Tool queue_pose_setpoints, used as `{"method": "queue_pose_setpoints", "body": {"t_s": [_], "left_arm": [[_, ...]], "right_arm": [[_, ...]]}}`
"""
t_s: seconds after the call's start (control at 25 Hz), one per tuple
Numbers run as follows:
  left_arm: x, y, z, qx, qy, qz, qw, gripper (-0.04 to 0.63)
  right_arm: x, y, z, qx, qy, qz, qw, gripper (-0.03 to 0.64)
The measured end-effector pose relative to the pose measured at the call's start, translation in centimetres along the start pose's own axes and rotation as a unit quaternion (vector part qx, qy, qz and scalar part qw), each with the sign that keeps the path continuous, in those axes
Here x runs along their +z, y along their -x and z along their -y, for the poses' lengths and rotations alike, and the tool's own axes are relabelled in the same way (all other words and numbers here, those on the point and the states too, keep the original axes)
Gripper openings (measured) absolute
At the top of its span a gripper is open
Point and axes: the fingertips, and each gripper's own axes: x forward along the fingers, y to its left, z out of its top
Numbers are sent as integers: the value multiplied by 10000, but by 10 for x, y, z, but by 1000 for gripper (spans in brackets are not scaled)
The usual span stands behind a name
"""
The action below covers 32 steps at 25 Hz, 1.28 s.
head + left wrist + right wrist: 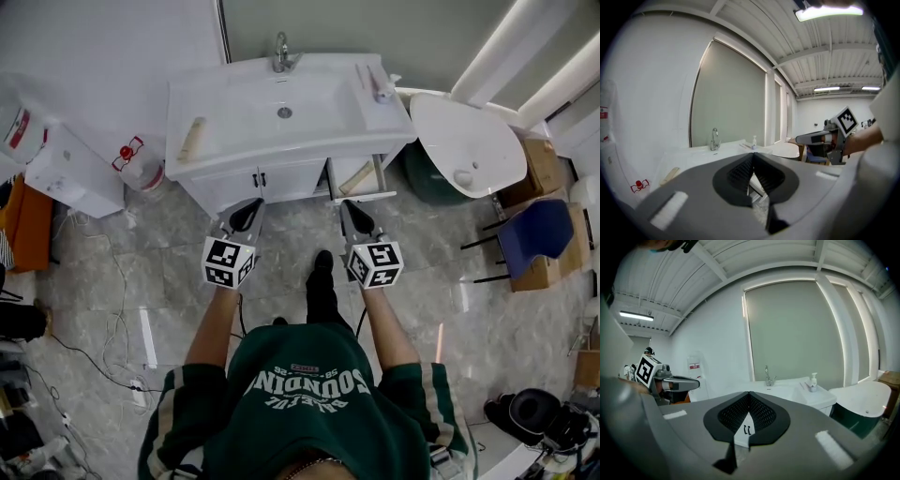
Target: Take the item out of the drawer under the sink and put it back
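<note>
The white sink cabinet stands ahead of me. Its right-hand drawer is pulled open, and a pale beige stick-like item lies inside. A similar beige piece rests on the countertop's left side. My left gripper hangs in front of the cabinet doors, shut and empty. Just below the open drawer's front is my right gripper, also shut and empty. In the left gripper view the jaws meet at the tips. The right gripper view shows its jaws closed, with the door handles behind them.
A white bathtub lies to the right, with a blue chair and cardboard boxes beyond. A white box and cables are on the floor at left. The faucet and a soap bottle sit on the sink.
</note>
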Motion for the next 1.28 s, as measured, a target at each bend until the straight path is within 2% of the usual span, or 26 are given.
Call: {"method": "queue_pose_setpoints", "body": {"t_s": [0.36, 0.64, 1.08, 1.28], "left_arm": [[18, -116, -25, 135, 62, -156, 9998, 51], [33, -205, -25, 170, 147, -307, 9993, 51], [35, -286, -19, 55, 233, -473, 9986, 51], [35, -317, -20, -186, 227, -464, 9985, 51]], "right_arm": [[22, -85, 96, 143, -176, -51, 9997, 2], [30, -145, 172, 328, -377, -215, 9985, 2], [24, -195, 222, 583, -534, -308, 9964, 2], [24, -207, 245, 370, -509, -313, 9975, 2]]}}
